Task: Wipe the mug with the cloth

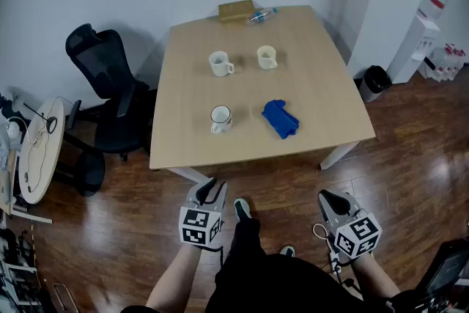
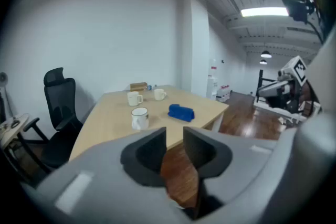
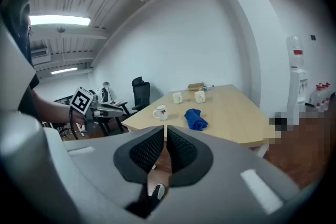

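Note:
A white mug [image 1: 220, 117] with a dark rim stands near the table's front edge, and a crumpled blue cloth [image 1: 280, 118] lies just to its right. Both grippers hang short of the table [image 1: 322, 84], over the wooden floor. My left gripper [image 1: 210, 191] is open, with a narrow gap between its pads and nothing in it; its own view shows the mug [image 2: 139, 117] and cloth [image 2: 181, 112] ahead. My right gripper [image 1: 330, 201] is shut and empty; the cloth [image 3: 196, 118] and mug [image 3: 160, 112] lie beyond its closed tips [image 3: 166, 134].
Two more white mugs [image 1: 220, 63] [image 1: 266, 56] stand mid-table. A brown box [image 1: 236, 10] and a bottle [image 1: 261, 15] lie at the far edge. A black office chair [image 1: 110, 84] stands left of the table; a black bin [image 1: 375, 82] and a water dispenser [image 1: 421, 40] are to the right.

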The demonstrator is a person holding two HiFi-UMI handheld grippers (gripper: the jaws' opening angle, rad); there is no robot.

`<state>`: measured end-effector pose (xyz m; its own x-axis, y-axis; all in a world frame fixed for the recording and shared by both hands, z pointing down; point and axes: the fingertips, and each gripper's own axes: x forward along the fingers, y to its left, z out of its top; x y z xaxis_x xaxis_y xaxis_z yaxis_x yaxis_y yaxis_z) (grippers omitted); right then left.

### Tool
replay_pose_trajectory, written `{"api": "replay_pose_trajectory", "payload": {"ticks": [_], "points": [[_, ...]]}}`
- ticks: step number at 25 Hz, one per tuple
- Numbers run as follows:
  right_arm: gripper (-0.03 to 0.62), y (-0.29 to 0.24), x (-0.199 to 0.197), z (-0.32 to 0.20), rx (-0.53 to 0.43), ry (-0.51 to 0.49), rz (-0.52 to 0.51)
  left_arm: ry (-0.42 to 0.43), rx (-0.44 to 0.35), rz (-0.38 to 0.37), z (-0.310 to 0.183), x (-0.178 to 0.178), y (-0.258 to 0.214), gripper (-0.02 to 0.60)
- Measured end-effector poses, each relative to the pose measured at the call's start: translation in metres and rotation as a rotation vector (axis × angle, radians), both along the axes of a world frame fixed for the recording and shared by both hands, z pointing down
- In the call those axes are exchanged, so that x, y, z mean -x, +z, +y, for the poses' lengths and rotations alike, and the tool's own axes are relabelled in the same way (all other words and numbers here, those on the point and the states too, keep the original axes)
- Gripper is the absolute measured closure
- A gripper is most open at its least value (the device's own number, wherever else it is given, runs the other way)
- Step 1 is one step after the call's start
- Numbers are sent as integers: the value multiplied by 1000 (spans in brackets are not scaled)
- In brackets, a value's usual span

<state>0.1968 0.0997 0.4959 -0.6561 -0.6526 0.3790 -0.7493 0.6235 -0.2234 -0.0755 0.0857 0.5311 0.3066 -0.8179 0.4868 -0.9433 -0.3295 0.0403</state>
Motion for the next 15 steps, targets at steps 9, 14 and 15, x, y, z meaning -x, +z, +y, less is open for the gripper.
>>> {"api": "replay_pose_trajectory", "payload": {"ticks": [9,14,15], "points": [[574,-19,91,-128,0,49,35,-31,77,-71,-182,100,86,453],[573,-22,131,-172,49,59,45,124,152,-121,-216,98,136,436],[574,-20,137,-177,58,53,52,146,173,-134,-217,95,144,436]]}}
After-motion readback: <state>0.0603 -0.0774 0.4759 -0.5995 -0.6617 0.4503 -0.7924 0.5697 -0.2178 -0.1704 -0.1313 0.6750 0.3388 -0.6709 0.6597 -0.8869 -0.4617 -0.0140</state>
